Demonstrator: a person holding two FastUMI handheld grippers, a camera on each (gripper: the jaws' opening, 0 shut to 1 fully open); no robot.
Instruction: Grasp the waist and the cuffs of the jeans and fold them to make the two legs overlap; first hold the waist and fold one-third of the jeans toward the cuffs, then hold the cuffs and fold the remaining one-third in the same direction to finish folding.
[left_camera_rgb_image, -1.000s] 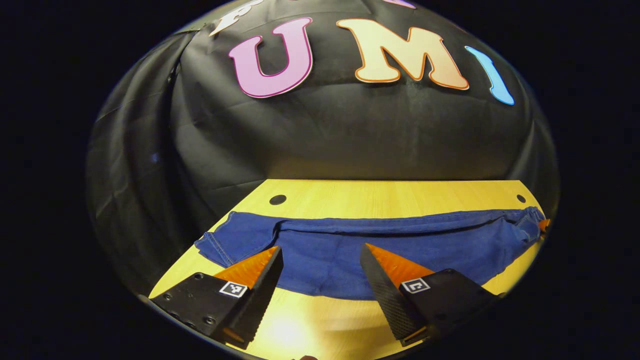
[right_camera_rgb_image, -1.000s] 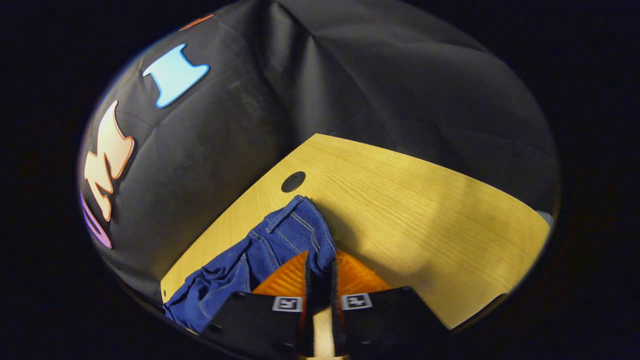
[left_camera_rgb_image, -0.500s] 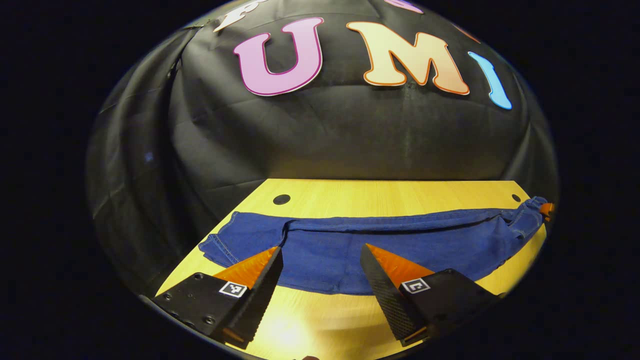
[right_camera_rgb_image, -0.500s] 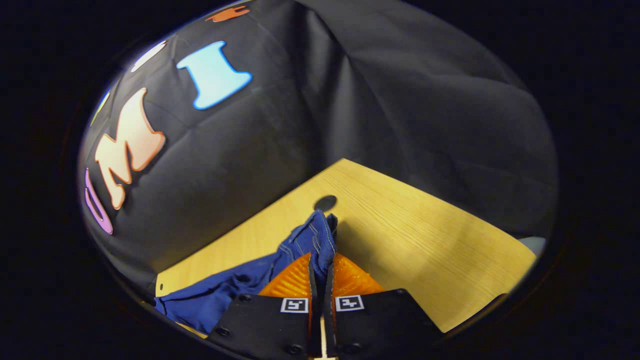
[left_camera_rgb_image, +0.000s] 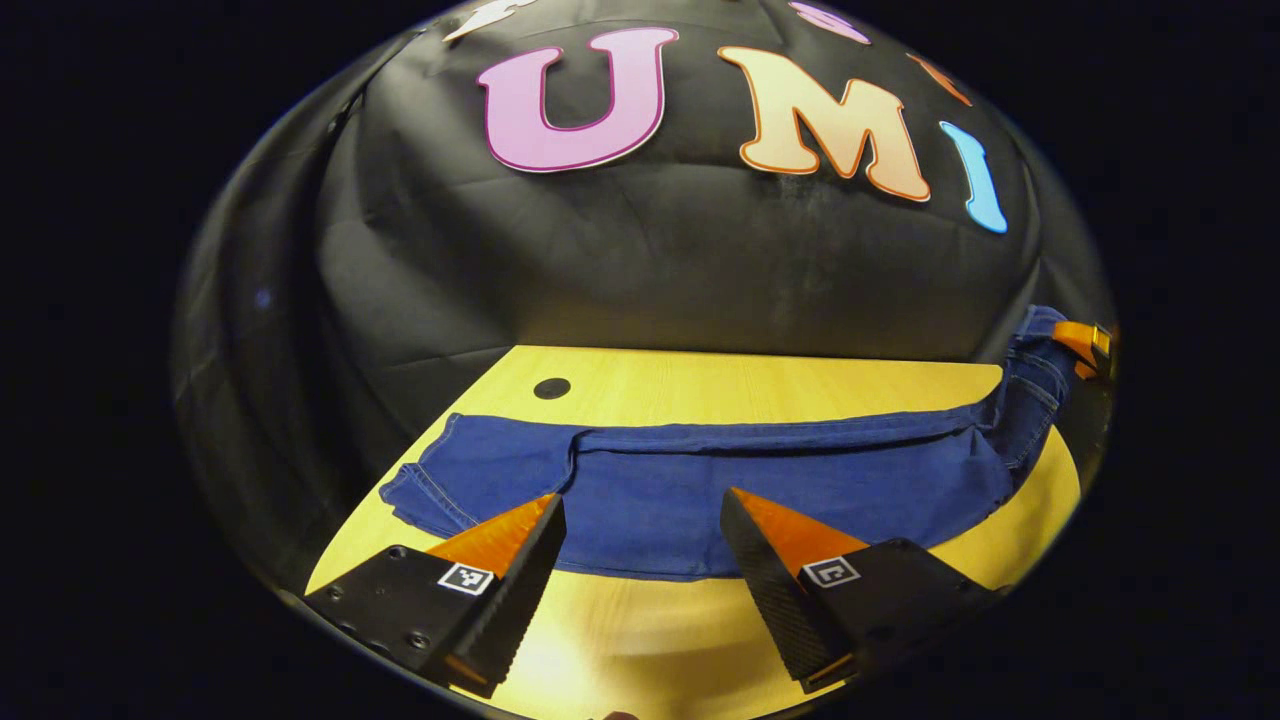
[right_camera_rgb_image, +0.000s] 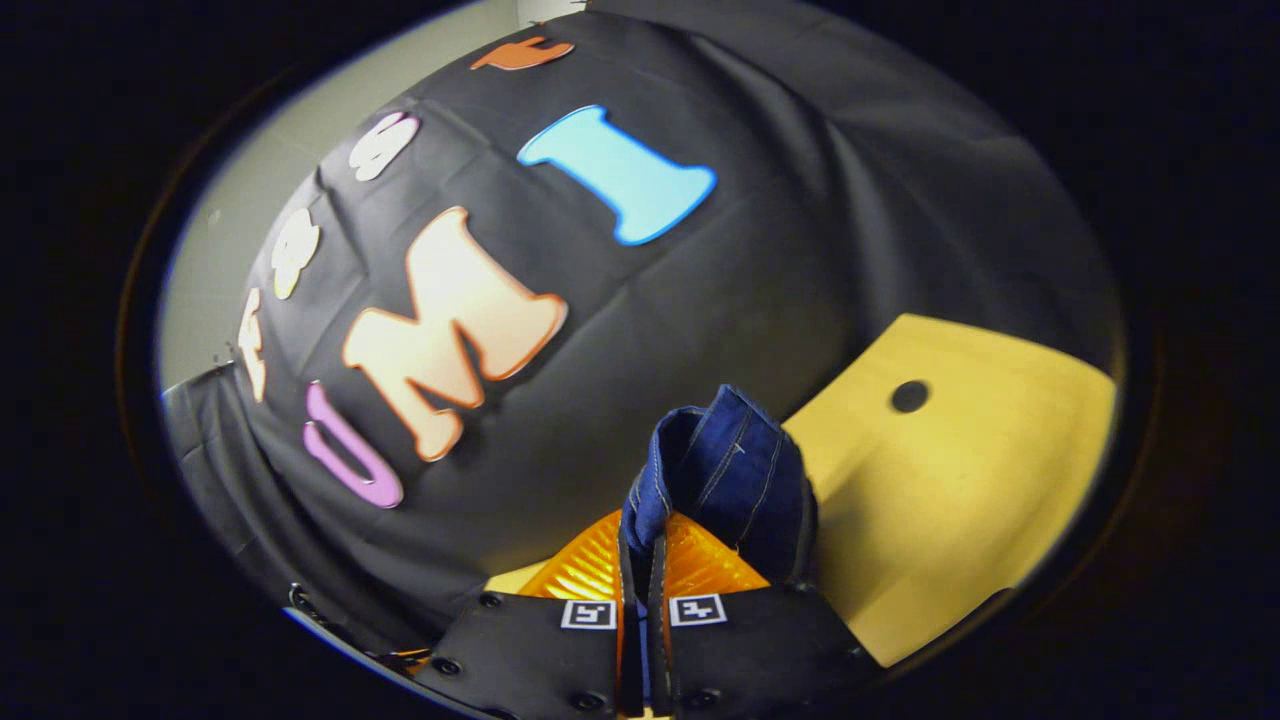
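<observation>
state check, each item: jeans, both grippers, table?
jeans: legs overlapped lengthwise, mostly flat on table, one end lifted off it
right gripper: shut on the lifted end of the jeans
left gripper: open, over the jeans' near edge, holding nothing
table: wooden, carrying the jeans

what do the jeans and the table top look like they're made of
Jeans: blue denim by the look, matte, with pale contrast stitching along the seams. Table top: pale wood or wood-look laminate, smooth with a slight sheen; straight grain lines show, so it could be either.
</observation>
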